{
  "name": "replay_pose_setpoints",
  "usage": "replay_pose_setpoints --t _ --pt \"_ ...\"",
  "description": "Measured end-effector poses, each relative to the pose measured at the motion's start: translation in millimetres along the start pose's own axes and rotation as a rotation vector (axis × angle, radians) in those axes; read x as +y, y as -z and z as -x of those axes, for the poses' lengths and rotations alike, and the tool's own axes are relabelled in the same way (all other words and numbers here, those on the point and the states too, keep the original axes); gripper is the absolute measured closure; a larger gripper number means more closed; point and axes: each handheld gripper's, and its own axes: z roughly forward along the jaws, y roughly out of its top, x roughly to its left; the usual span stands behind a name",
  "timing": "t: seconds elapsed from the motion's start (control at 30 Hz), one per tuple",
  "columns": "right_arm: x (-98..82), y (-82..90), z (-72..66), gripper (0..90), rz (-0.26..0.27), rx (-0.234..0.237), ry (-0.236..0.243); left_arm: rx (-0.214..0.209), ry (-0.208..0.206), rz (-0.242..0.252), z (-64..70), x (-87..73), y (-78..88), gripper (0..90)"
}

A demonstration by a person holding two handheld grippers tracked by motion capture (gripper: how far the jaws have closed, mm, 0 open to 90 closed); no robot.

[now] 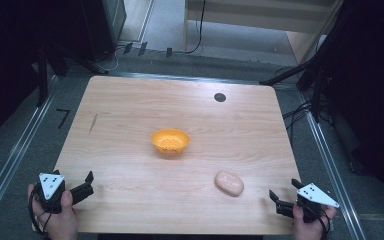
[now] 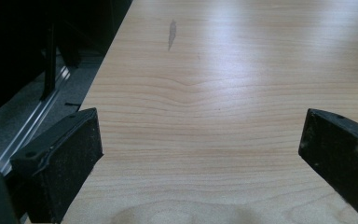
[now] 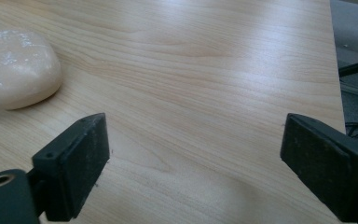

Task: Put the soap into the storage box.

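The pale lump of dough sat on the table, just ahead and left of the right gripper, whose jaws were spread wide with nothing between them. An orange bowl stood farther out, well ahead of both. The left gripper hovered at the near left corner, jaws also spread apart, bare wood between them.

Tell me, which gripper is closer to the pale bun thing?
Right. The right gripper sits just beside the pale bun, at the table's near edge; the left gripper is far across the table.
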Motion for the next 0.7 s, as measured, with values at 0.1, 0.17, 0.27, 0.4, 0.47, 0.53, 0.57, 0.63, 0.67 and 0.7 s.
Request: replay_pose_setpoints --t 0.1,0.17,0.27,0.4,0.47,0.53,0.57,0.63,0.67,0.7 --pt "-0.2 0.3 0.3 13.0 0.009 -0.006 0.002 -0.003 -0.004 0.009 1.2 -0.4 0.7 0.0" --pt "-0.6 1.4 -0.8 13.8 0.016 -0.007 0.009 -0.009 -0.009 0.009 1.1 -0.5 0.9 0.0" --pt "-0.1 -0.1 -2.0 14.2 -0.012 -0.003 0.025 -0.008 0.0 0.007 0.8 -0.4 0.6 0.0" --pt "0.3 -1.0 -1.7 14.3 -0.045 0.072 0.051 -0.009 -0.014 0.008 1.2 -0.4 1.0 0.0" --pt "3.0 -2.2 -3.3 13.8 -0.089 0.086 0.089 -0.009 -0.014 0.003 1.7 -0.3 0.6 0.0" --pt "6.7 -2.4 -4.2 13.4 -0.116 0.126 0.098 -0.009 -0.019 0.001 2.0 -0.2 0.4 0.0" --pt "8.6 -2.9 -4.7 13.3 -0.124 0.161 0.098 -0.008 -0.021 0.002 2.3 -0.2 0.2 0.0" --pt "12.4 -3.8 -6.3 13.5 -0.132 0.203 0.108 -0.01 -0.025 0.001 2.4 -0.2 0.2 0.0" --pt "14.3 -4.0 -8.1 14.0 -0.135 0.203 0.116 -0.018 -0.025 0.001 2.6 -0.2 0.3 0.0" --pt "16.5 -5.3 -9.8 14.1 -0.143 0.213 0.127 -0.018 -0.025 0.003 2.8 -0.3 0.3 0.0"
